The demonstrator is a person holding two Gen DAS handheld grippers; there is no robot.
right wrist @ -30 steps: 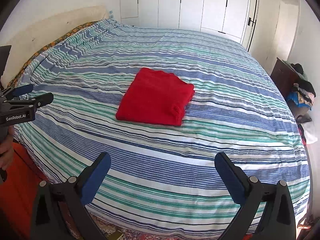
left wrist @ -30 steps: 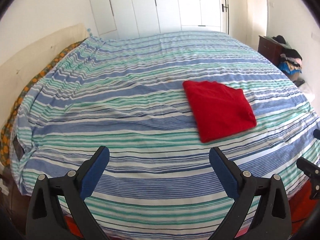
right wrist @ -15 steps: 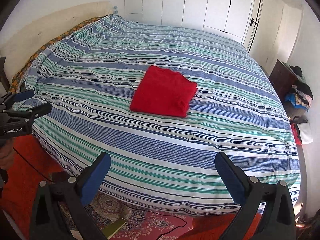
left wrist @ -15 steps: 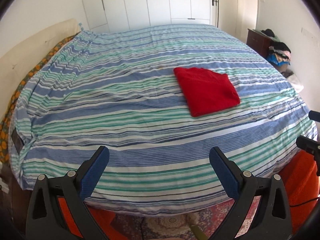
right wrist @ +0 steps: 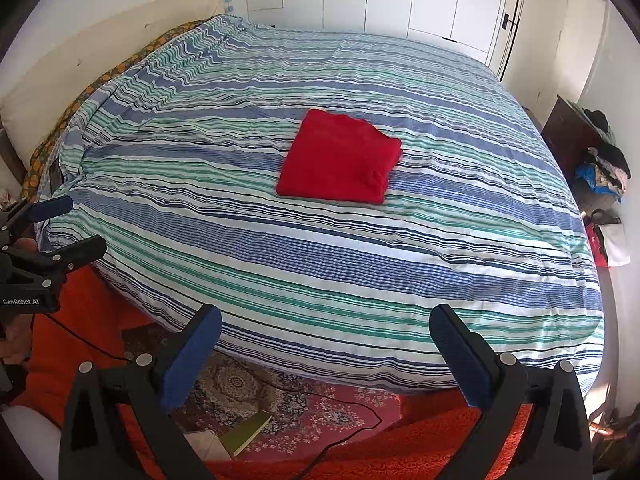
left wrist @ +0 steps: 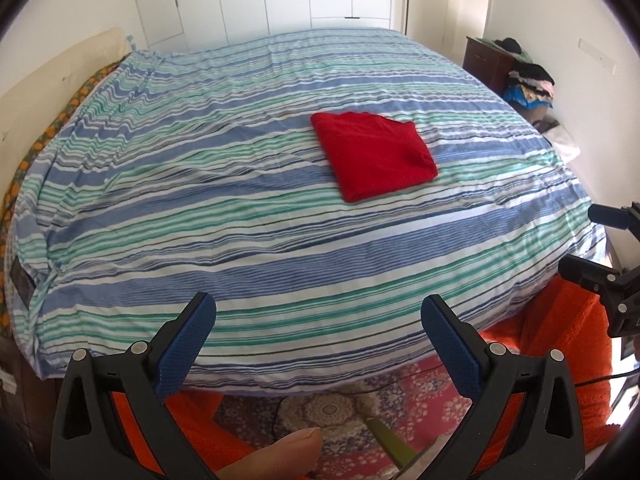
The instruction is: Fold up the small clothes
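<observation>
Both grippers have pulled back past the near edge of the bed (left wrist: 280,264); the left gripper (left wrist: 318,322) and right gripper (right wrist: 325,332) are spread, empty. The red garment (right wrist: 340,158) lies folded mid-bed, seemingly finished.

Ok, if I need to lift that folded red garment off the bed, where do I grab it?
Probably take the red garment at its near edge, coming in low from the foot of the striped bed. That straight edge faces both open grippers, and the stacked layers could be pinched together there.
</observation>
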